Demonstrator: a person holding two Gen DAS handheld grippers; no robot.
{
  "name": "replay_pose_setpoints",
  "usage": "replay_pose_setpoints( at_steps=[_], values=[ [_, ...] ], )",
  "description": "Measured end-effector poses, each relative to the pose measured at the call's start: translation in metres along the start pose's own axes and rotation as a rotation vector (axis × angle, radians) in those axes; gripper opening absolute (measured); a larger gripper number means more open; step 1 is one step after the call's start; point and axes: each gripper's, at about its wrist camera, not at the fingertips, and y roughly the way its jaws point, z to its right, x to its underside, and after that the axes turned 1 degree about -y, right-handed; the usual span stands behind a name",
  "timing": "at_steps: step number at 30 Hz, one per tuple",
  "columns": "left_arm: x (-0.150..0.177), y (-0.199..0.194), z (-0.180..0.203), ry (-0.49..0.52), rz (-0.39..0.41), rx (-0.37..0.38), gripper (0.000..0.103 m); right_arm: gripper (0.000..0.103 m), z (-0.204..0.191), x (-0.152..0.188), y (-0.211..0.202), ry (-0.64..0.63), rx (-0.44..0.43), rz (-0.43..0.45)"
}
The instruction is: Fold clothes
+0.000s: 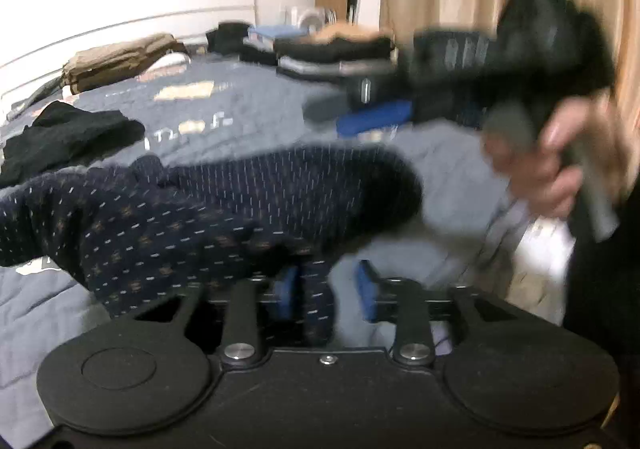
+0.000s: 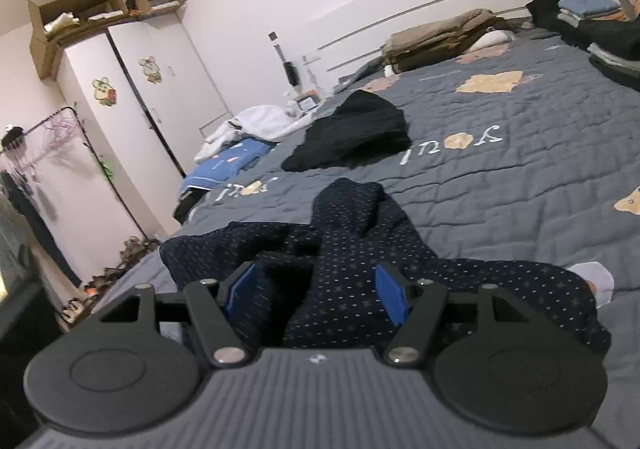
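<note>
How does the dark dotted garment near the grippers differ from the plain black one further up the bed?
The dotted garment is navy with small pale marks; the black garment is plain. The dotted garment runs between the right gripper jaws; the black garment lies apart, untouched. The dotted one sprawls long; the black one sits bunched. Both are unfolded, on the grey quilt.

garment [image 2: 352, 249]: dotted knit cloth | bedspread [image 2: 500, 185]: matt quilted cloth | wardrobe [image 2: 132, 89]: smooth
</note>
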Motion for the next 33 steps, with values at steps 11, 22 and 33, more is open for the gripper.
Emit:
replay_pose_setpoints(
  at_steps=[11, 22, 33],
  values=[
    [-0.024, -0.056, -0.063, -0.233, 0.142, -0.148, 0.064, 0.065, 0.013, -0.003, -0.001, -0.004, 0.112, 0.033],
    [-0.028, -0.101, -0.095, -0.396, 0.202, -0.447, 0.075, 0.071, 0.017, -0.005, 0.021, -0.120, 0.191, -0.008],
    [-0.024, -0.073, -0.072, -0.379, 0.196, -0.369, 0.076, 0.041, 0.011, 0.008, 0.071, -0.156, 0.132, -0.150]
  ],
)
